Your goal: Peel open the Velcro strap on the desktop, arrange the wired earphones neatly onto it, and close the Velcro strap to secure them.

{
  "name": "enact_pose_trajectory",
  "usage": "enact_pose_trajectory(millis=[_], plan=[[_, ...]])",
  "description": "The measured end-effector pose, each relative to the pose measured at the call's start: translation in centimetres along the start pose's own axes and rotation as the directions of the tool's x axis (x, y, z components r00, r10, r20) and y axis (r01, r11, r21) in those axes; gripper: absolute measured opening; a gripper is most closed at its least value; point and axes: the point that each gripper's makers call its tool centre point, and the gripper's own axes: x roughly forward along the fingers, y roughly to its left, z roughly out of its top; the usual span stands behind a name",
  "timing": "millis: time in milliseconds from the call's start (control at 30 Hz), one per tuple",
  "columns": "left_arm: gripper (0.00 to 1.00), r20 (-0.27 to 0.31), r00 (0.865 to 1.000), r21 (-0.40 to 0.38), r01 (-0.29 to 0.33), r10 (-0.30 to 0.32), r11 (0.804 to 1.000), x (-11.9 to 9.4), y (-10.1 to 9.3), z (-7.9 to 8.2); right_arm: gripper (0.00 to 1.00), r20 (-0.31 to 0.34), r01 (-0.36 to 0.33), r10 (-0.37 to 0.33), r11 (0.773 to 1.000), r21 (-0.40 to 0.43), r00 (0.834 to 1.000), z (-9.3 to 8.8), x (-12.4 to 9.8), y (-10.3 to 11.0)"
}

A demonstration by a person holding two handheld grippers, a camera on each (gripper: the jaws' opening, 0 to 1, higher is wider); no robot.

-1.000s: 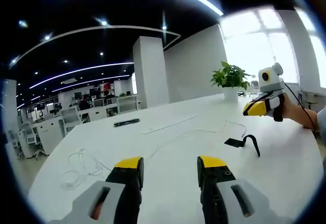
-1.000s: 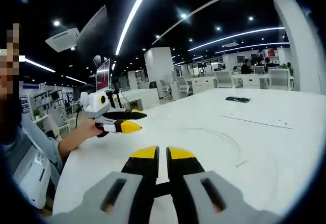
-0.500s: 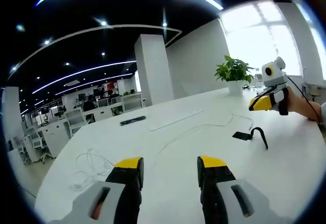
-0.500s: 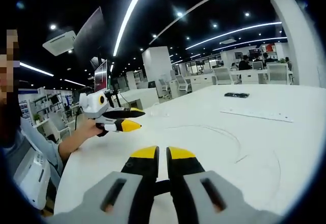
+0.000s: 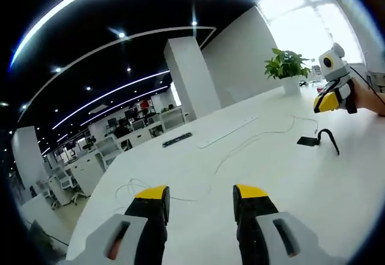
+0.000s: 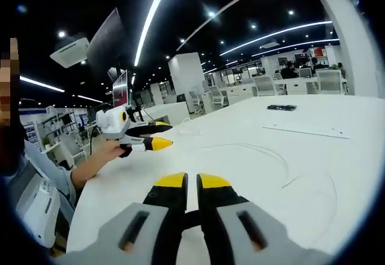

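A black Velcro strap (image 5: 313, 140) lies on the white table (image 5: 283, 180) at the right of the left gripper view, one end flat and the other curling upward. The white wired earphones (image 5: 133, 186) sit in a loose coil just beyond my left gripper's left jaw. Their thin cable (image 5: 252, 141) runs right toward the strap and appears again as faint arcs (image 6: 267, 152) in the right gripper view. My left gripper (image 5: 200, 194) is open and holds nothing; it is also seen from the side (image 6: 167, 134). My right gripper (image 6: 191, 182) is shut on nothing and hovers (image 5: 323, 103) beyond the strap.
A small black object (image 5: 177, 138) and a long flat white piece (image 5: 227, 132) lie further back on the table. A potted plant (image 5: 287, 67) stands at the far right edge. A person's sleeve (image 6: 36, 174) and hand are at the left of the right gripper view.
The left gripper view has swung and tilted, so the earphone coil now sits closer to its left jaw, with the strap further right. Both grippers' jaws are unchanged.
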Motion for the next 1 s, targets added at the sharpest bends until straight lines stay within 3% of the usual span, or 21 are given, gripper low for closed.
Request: enact_pose_trajectory(millis=[133, 367, 633, 1000], plan=[[0.46, -0.009, 1.000, 0.024, -0.016, 0.016, 1.000, 0.2, 0.3, -0.4, 0.08, -0.004, -0.004, 0.004, 1.000, 0.003, 1.000, 0.3, -0.2, -0.8], [0.45, -0.026, 0.996, 0.132, -0.081, 0.085, 0.988, 0.5, 1.1, -1.0, 0.08, -0.002, -0.012, 0.012, 1.000, 0.020, 1.000, 0.7, -0.5, -1.6], [0.44, -0.010, 0.990, 0.219, -0.133, 0.138, 0.967, 0.7, 2.3, -1.3, 0.08, 0.004, -0.019, 0.019, 0.999, 0.036, 1.000, 0.8, -0.7, -1.7], [0.38, -0.024, 0.987, 0.341, -0.144, 0.162, 0.929, 1.7, 2.5, -2.1, 0.08, 0.004, -0.030, 0.030, 0.998, 0.056, 1.000, 0.7, -0.7, -1.9]])
